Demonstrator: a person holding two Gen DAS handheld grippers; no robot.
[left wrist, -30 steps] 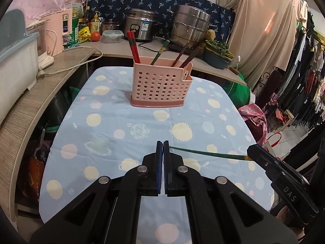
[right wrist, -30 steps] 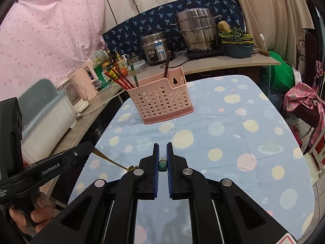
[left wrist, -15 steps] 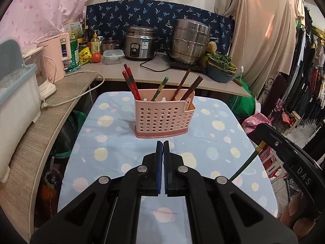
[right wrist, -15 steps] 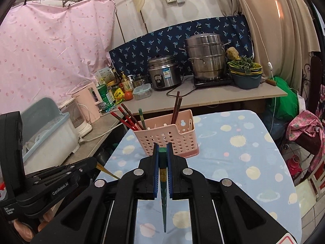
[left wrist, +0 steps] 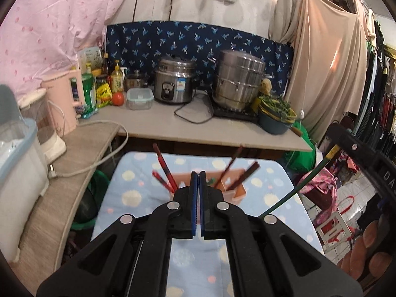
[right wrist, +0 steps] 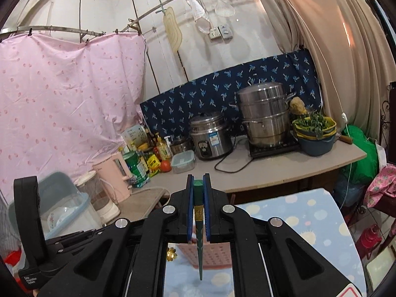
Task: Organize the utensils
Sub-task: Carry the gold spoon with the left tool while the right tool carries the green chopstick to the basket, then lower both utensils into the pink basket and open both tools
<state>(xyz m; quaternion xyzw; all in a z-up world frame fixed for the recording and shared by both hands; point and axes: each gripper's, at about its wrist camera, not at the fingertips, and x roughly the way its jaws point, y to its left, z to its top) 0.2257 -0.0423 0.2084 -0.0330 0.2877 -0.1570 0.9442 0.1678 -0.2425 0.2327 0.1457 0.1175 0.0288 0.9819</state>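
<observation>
A green chopstick (right wrist: pixel 199 242) is clamped in the right tongs (right wrist: pixel 198 185), its tip hanging above the pink holder (right wrist: pixel 210 255). The left tongs (left wrist: pixel 198 174) are pressed together on nothing, over the surface (left wrist: pixel 274 198) near its far edge.

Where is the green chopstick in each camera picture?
Left wrist view: the green chopstick slants across the right side, from low near the left hand-held gripper up to the other gripper at the edge.
Right wrist view: the chopstick hangs in the middle, pinched in the right hand-held gripper, tip pointing down.
Shared landmark: the steel steamer pot on the counter.
</observation>
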